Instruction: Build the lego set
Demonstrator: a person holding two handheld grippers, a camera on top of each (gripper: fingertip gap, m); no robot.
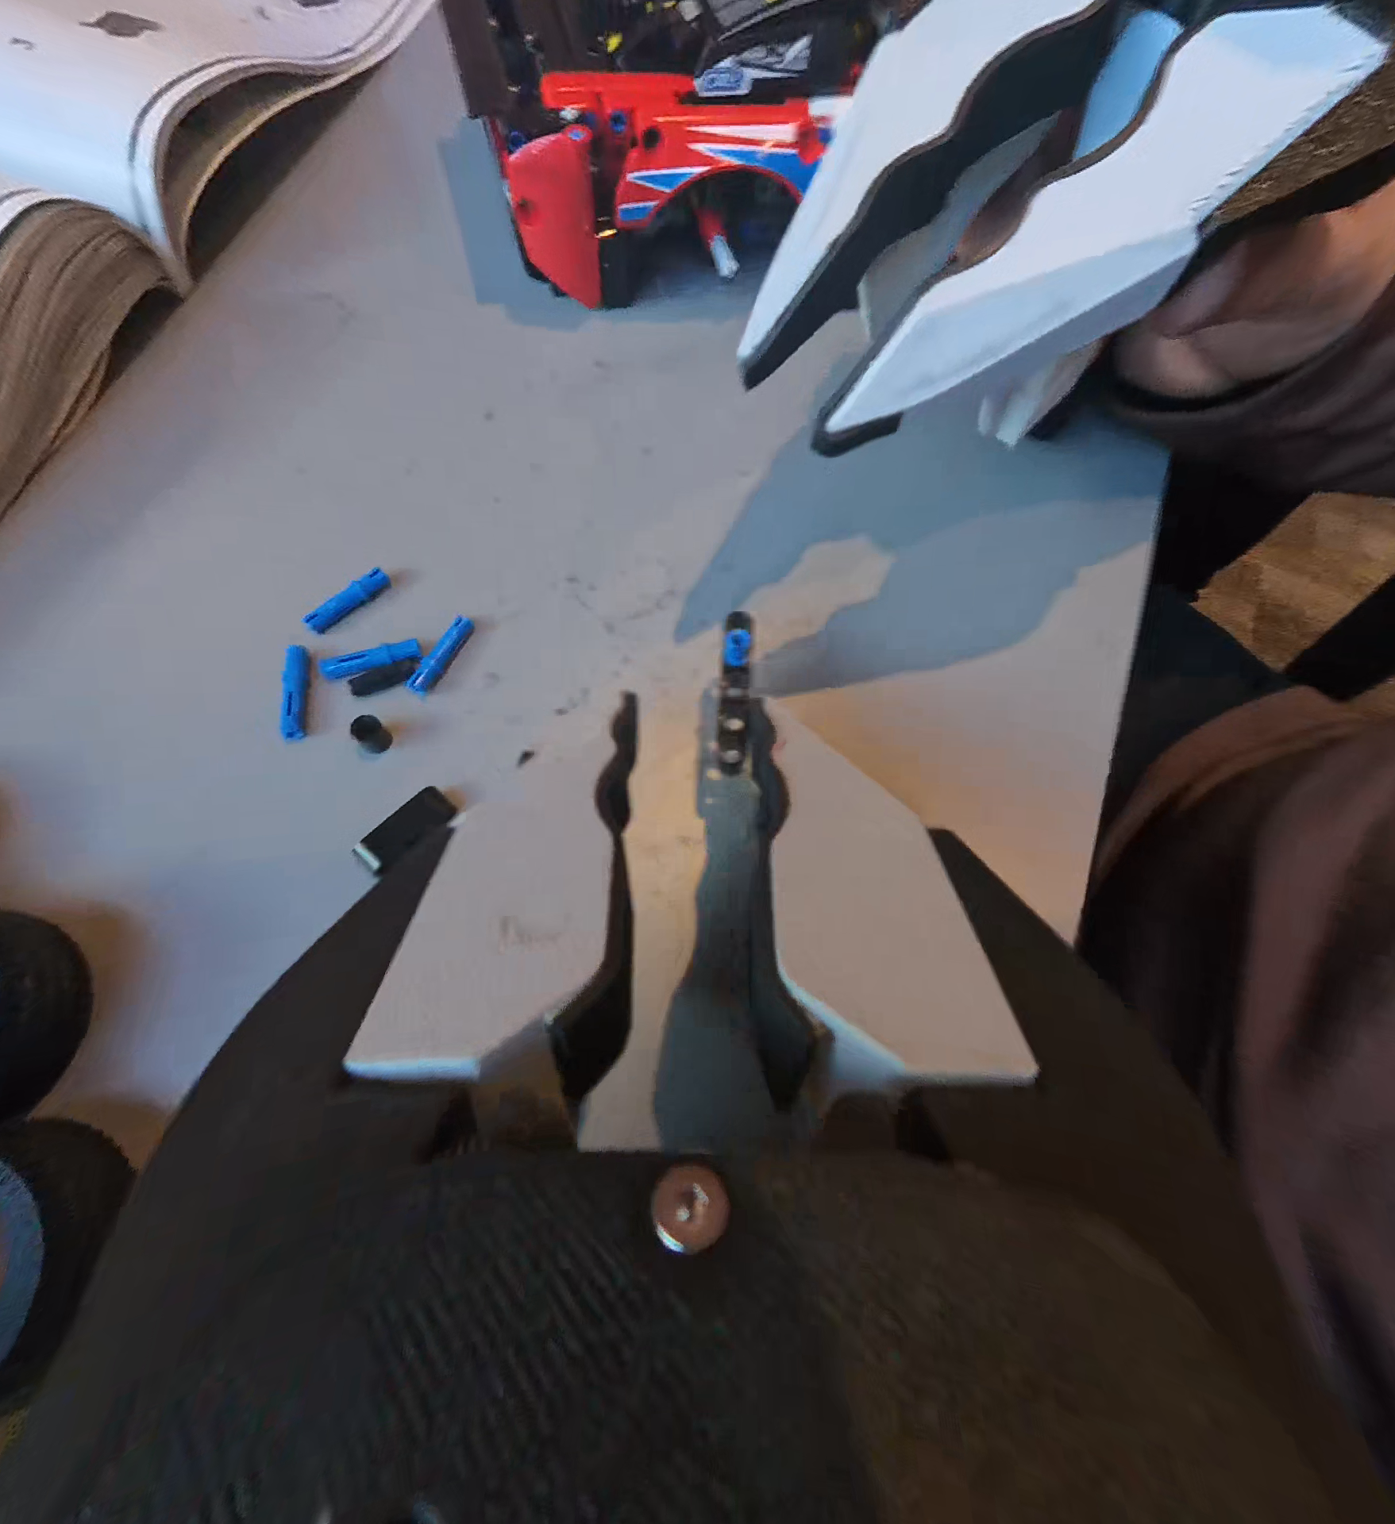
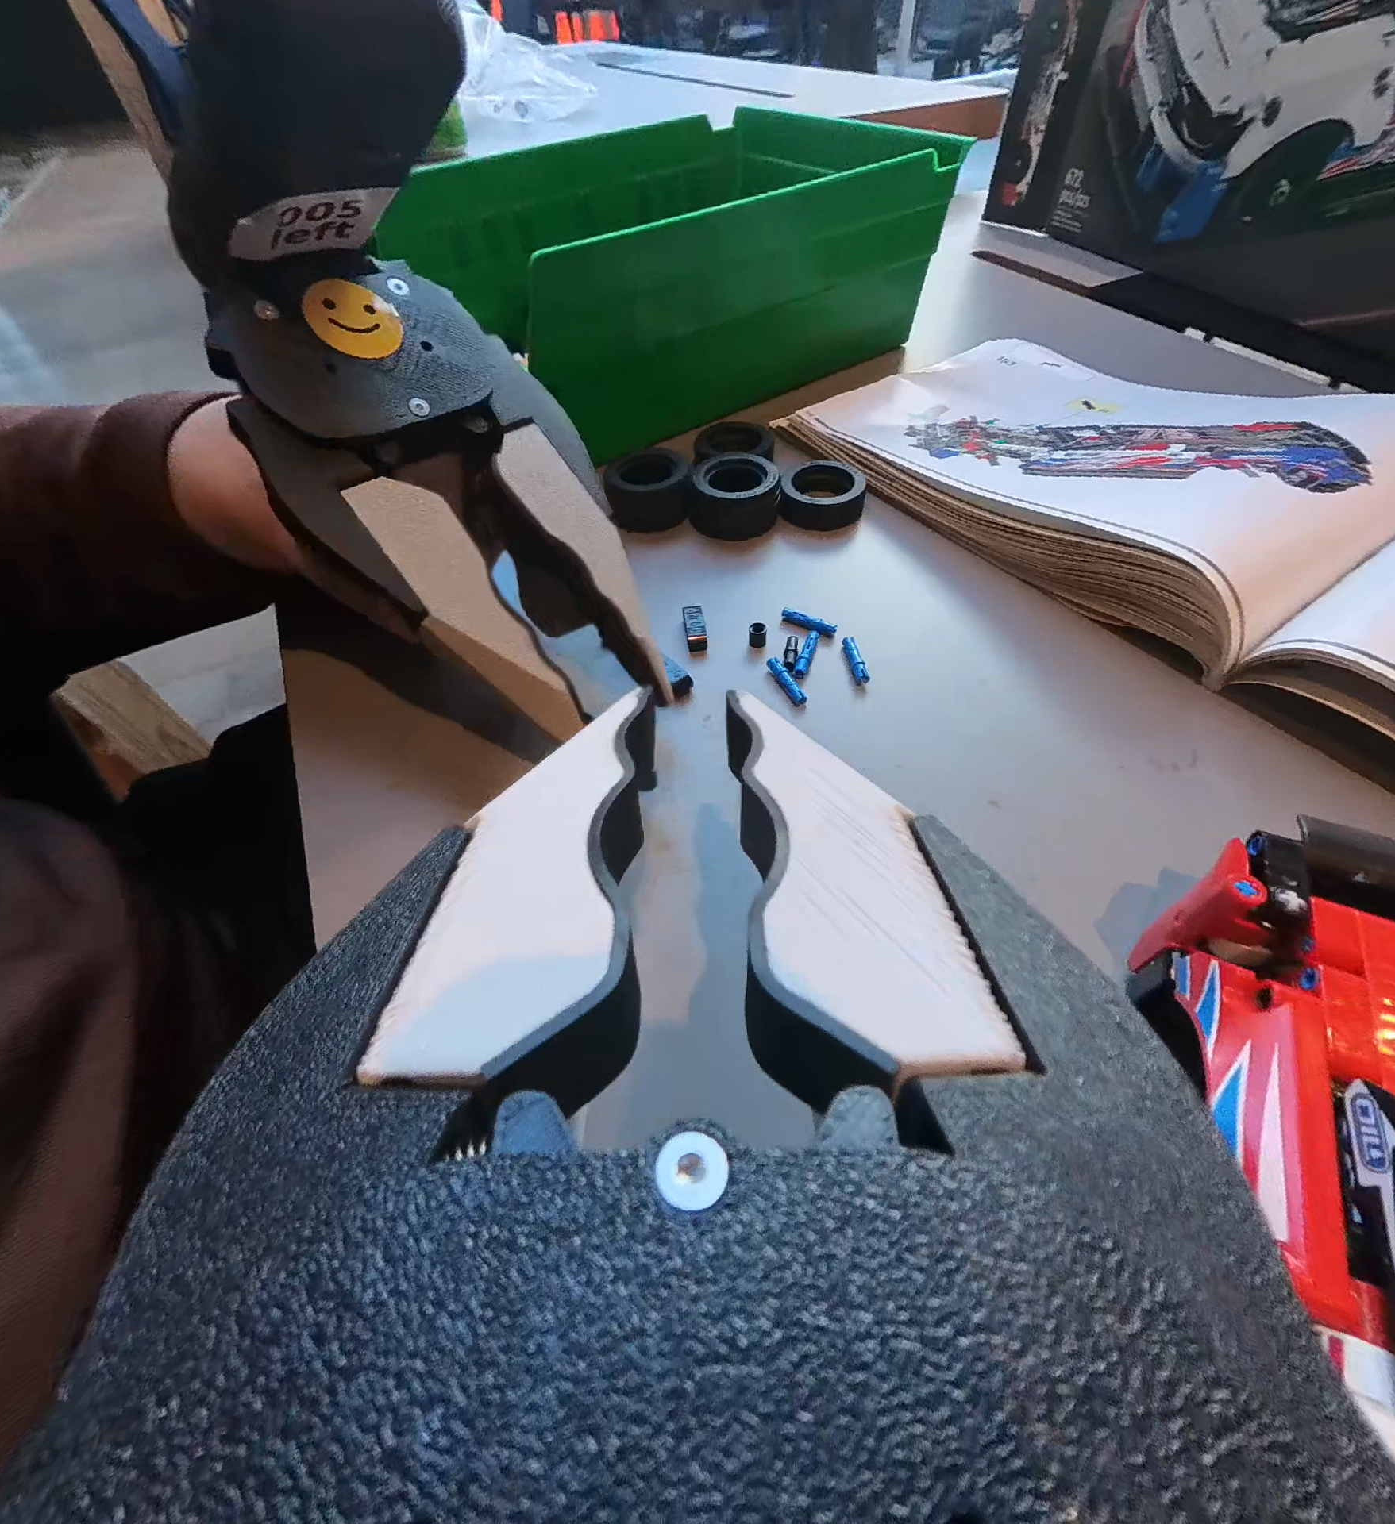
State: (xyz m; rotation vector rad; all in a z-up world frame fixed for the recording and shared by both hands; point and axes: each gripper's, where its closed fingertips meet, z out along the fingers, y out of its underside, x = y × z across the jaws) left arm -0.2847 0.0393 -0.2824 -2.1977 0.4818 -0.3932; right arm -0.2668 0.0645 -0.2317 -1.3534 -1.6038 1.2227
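Note:
My left gripper (image 1: 687, 711) is open, low over the grey table (image 1: 430, 429). A short black beam with holes and a blue pin in its end (image 1: 735, 689) lies against the inner side of its right finger, not clamped. The beam's tip also shows in the right wrist view (image 2: 680, 681). My right gripper (image 2: 687, 701) is open and empty, tips close to the left gripper's tips (image 2: 615, 697); in the left wrist view it hangs at upper right (image 1: 793, 404). Several loose blue pins (image 1: 380, 651) (image 2: 809, 651), a black bush (image 1: 370, 734) and a small black piece (image 1: 405, 829) lie to the left.
The red partly built car (image 1: 652, 181) (image 2: 1296, 1031) stands at the table's far side. An open instruction book (image 1: 59, 165) (image 2: 1131, 511), several black tyres (image 2: 735, 486), a green bin (image 2: 718, 247) and the set's box (image 2: 1255, 124) surround the work area. The table edge (image 1: 1131, 660) is close. Across from one pair of fingers to the other is roughly 6 centimetres. From the left gripper's tips to the small black piece (image 1: 405, 829) is close to 6 centimetres. Seen from the right wrist view (image 2: 693, 627) as well.

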